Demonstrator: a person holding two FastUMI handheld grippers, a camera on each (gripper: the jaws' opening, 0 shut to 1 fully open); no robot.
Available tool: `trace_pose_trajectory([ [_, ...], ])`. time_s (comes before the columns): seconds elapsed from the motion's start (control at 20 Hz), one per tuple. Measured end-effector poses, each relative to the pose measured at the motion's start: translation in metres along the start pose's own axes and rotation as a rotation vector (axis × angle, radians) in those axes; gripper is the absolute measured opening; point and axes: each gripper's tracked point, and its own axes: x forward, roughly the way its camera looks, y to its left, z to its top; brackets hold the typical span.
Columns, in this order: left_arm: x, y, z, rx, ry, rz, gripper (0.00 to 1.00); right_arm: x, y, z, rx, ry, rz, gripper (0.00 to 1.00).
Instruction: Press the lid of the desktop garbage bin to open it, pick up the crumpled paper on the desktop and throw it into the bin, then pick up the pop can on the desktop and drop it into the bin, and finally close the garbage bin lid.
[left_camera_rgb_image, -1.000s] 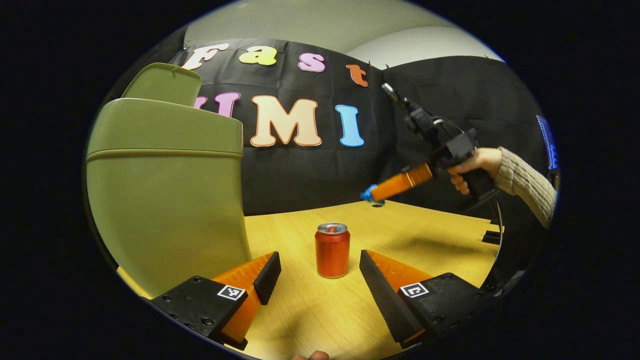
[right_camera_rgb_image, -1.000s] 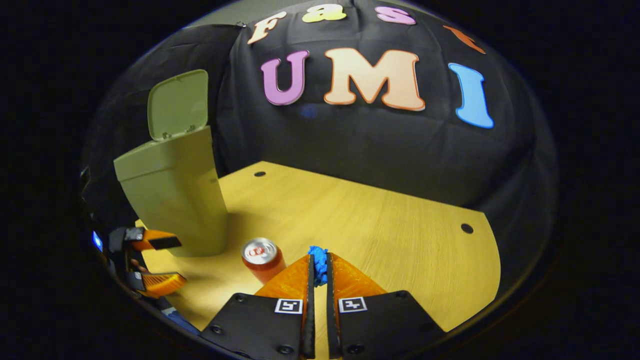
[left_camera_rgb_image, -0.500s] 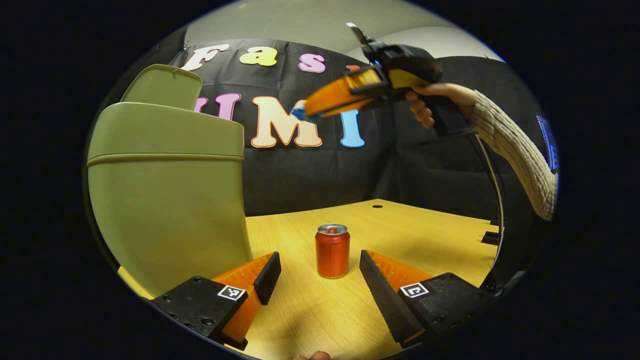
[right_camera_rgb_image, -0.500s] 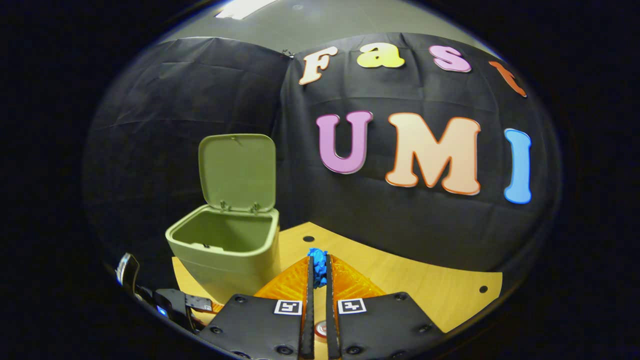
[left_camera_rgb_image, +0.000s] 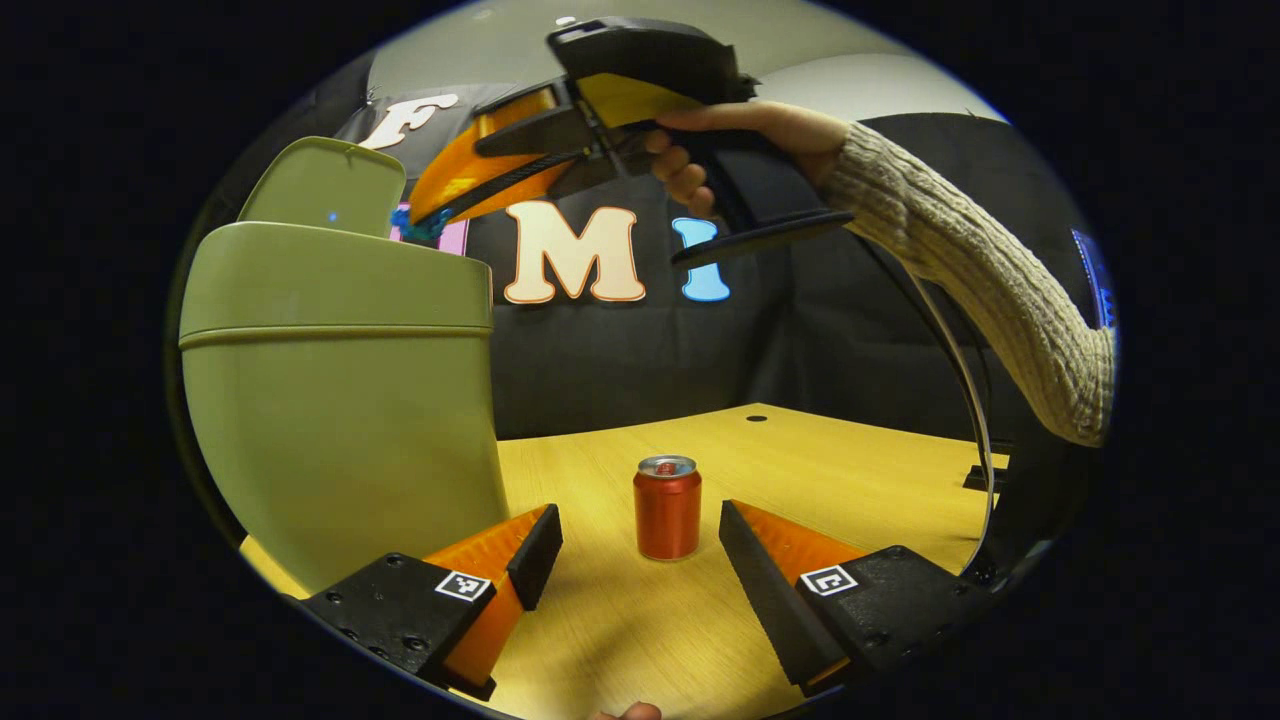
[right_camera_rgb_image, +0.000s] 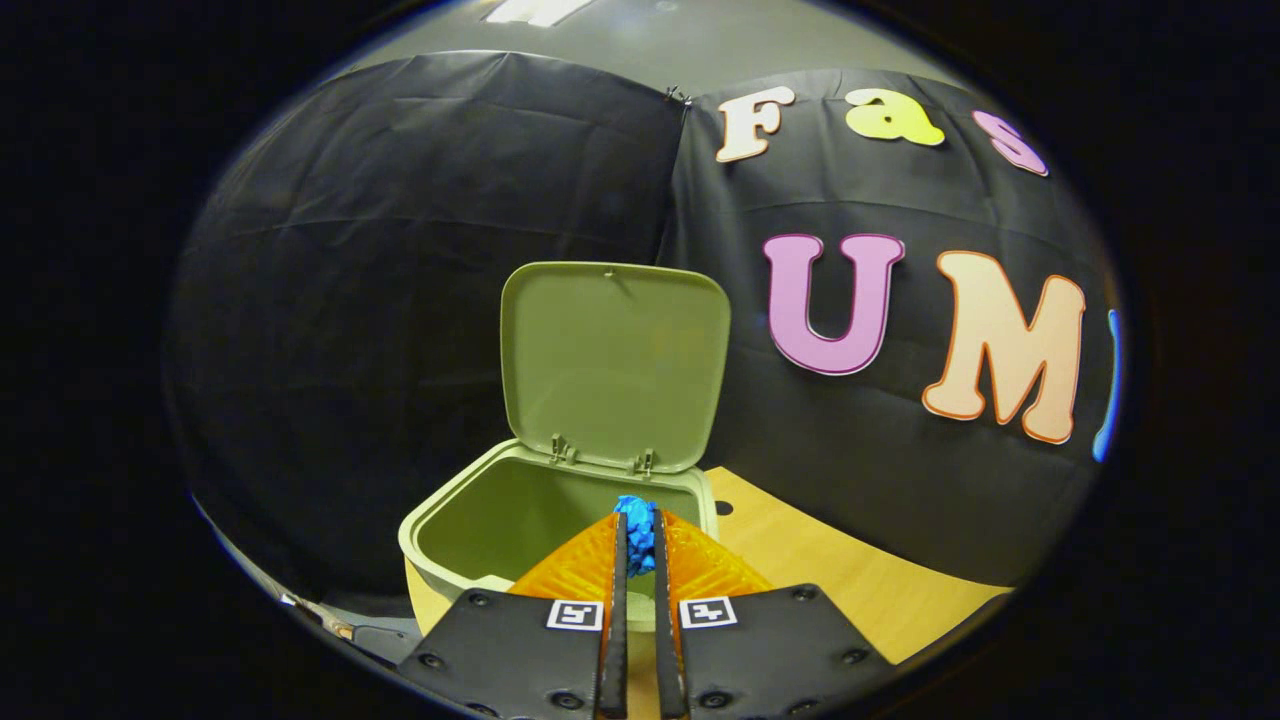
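Note:
The olive-green bin (left_camera_rgb_image: 340, 400) stands at the left of the left gripper view, its lid (left_camera_rgb_image: 325, 185) raised upright. The right gripper view looks down into the open bin (right_camera_rgb_image: 480, 520), whose lid (right_camera_rgb_image: 615, 365) stands up behind it. My right gripper (right_camera_rgb_image: 637, 530) is shut on a blue crumpled paper (right_camera_rgb_image: 634, 518), which hangs over the bin's mouth. In the left gripper view that right gripper (left_camera_rgb_image: 425, 215) reaches over the bin's rim with the blue paper (left_camera_rgb_image: 410, 222) at its tips. A red pop can (left_camera_rgb_image: 667, 507) stands upright on the desk just beyond my open left gripper (left_camera_rgb_image: 640, 535).
The wooden desk (left_camera_rgb_image: 820, 470) stretches to the right behind the can, with a small round hole (left_camera_rgb_image: 757, 418) near its far edge. A hand and knit sleeve (left_camera_rgb_image: 960, 270) holding the right gripper arch over the can. Black cloth walls close off the back.
The right gripper has carried the blue paper up from near the desk and leftward, until it hangs over the open bin. The left gripper and the can have stayed put.

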Motion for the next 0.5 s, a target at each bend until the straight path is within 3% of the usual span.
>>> trace_pose_trajectory([
  [0.1,0.000,0.000,-0.001,-0.004,0.003,-0.001,0.96,0.008,0.001,-0.010,0.002,0.030,-0.003,0.19],
  [0.15,0.001,0.000,-0.001,-0.007,0.004,-0.002,0.96,0.010,0.005,-0.013,0.000,0.041,-0.003,0.37],
  [0.45,0.001,-0.001,-0.002,-0.012,0.008,-0.008,0.96,0.019,0.007,-0.021,-0.034,0.035,-0.015,1.00],
  [0.5,0.001,-0.001,-0.003,-0.012,0.008,-0.008,0.96,0.016,0.005,-0.021,-0.042,0.034,-0.022,1.00],
])
